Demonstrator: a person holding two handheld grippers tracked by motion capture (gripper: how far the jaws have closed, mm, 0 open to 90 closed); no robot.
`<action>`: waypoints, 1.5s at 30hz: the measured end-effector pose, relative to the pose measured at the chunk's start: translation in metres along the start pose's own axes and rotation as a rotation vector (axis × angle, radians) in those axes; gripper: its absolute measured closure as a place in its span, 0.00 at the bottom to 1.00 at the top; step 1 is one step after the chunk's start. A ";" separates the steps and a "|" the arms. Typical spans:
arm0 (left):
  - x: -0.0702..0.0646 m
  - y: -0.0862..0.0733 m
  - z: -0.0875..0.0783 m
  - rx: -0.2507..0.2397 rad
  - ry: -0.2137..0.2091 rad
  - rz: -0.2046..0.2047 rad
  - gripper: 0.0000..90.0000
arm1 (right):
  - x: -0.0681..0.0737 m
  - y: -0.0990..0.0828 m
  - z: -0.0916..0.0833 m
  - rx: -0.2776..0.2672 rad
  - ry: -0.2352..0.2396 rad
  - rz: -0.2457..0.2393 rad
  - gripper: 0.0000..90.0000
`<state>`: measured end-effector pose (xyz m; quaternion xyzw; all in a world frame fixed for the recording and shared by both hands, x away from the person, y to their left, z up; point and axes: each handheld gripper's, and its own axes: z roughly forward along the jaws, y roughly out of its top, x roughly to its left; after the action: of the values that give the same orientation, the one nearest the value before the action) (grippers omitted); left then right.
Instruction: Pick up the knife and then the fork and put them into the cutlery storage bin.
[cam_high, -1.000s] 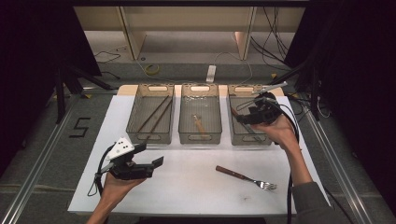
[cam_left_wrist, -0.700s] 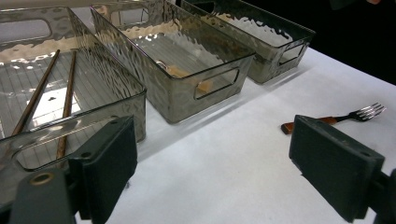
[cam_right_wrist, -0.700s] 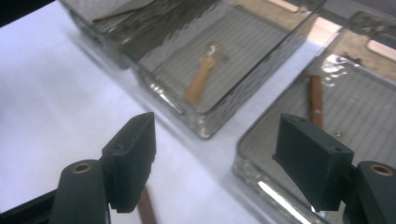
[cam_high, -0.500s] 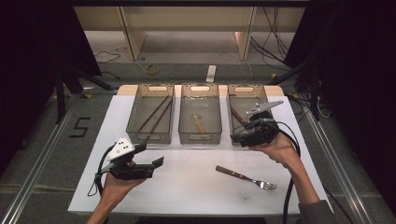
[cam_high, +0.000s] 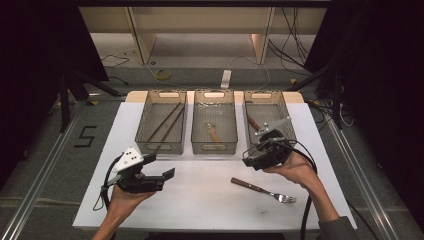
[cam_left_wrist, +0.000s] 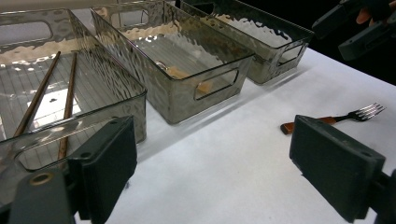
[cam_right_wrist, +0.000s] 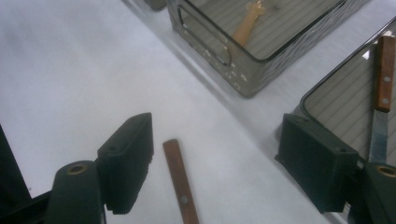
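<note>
While the right gripper (cam_high: 248, 161) hangs just in front of the right bin (cam_high: 280, 102) with its jaws wide apart and nothing between them, the fork (cam_high: 262, 190) lies loose on the white mat (cam_high: 210, 200), toward the front right corner. The jaws have just been opening a bit more, and in the right gripper view the fork's handle (cam_right_wrist: 181, 186) sits on the mat below the gap, untouched.

So sorting looks mostly done to me: two chopsticks (cam_high: 167, 122) in the left bin (cam_high: 145, 117), a pale wooden utensil (cam_high: 214, 134) in the middle bin (cam_high: 200, 112), and a wood-handled knife (cam_right_wrist: 382, 107) in the right one. The fork is the one piece left out, so it looks like grabbing it and binning it is all that's left.

The fork itself: reddish-brown wooden handle with a couple of rivets, shiny metal tines pointing toward the mat's right edge, lying flat and angled.

The left gripper (cam_high: 162, 167) idles over the front left part of the mat, jaws apart too, holding nothing.
</note>
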<state>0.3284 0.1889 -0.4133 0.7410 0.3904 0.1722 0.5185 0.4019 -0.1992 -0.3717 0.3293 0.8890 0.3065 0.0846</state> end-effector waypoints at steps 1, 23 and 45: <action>0.000 0.000 0.000 -0.001 -0.001 0.000 0.16 | 0.001 -0.001 0.001 0.004 -0.001 -0.005 0.30; 0.000 0.000 0.000 0.003 0.000 0.003 0.16 | 0.011 -0.015 0.022 0.142 0.007 -0.060 0.31; 0.000 0.000 0.000 0.002 -0.003 0.002 0.16 | 0.010 -0.038 0.043 0.292 0.017 -0.068 0.46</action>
<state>0.3280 0.1887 -0.4131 0.7422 0.3893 0.1712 0.5180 0.3894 -0.1947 -0.4289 0.3050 0.9356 0.1737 0.0386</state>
